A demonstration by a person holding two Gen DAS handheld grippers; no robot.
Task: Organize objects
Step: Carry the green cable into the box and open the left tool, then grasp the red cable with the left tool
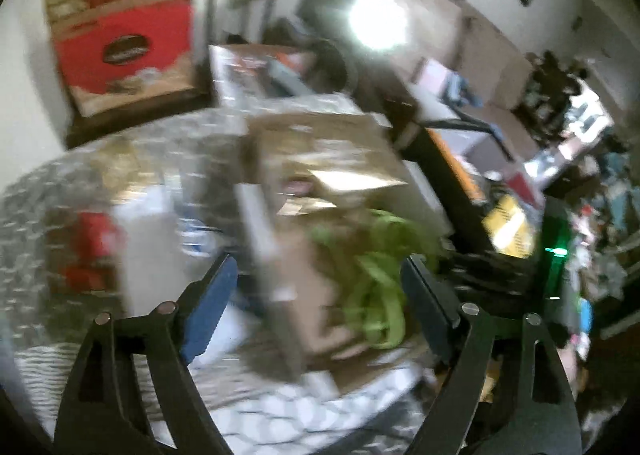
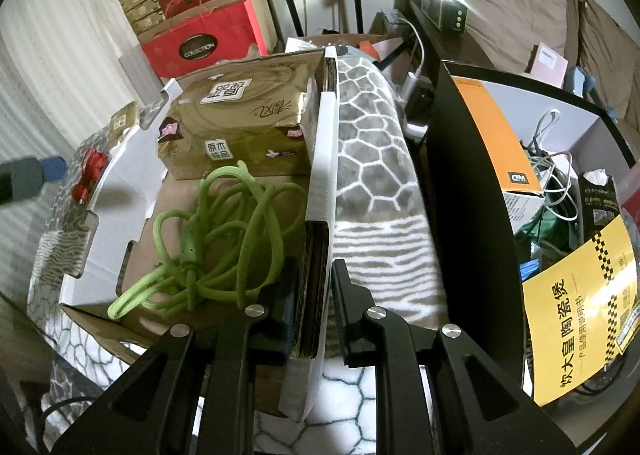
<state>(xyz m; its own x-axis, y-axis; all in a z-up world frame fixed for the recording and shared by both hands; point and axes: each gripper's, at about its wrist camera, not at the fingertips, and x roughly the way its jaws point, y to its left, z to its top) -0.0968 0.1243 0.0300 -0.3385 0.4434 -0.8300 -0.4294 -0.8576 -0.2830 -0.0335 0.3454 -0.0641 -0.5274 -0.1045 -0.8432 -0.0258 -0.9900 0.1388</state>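
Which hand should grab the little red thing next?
The left. Its fingers are open and hold nothing, and it shows at the left edge of the right wrist view, beside the small red object on the patterned blanket. The right fingers are shut on the cardboard box's wall.

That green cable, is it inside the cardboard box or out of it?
Inside. The green cable lies in a loose tangle on the floor of the open cardboard box, in front of the tissue pack.
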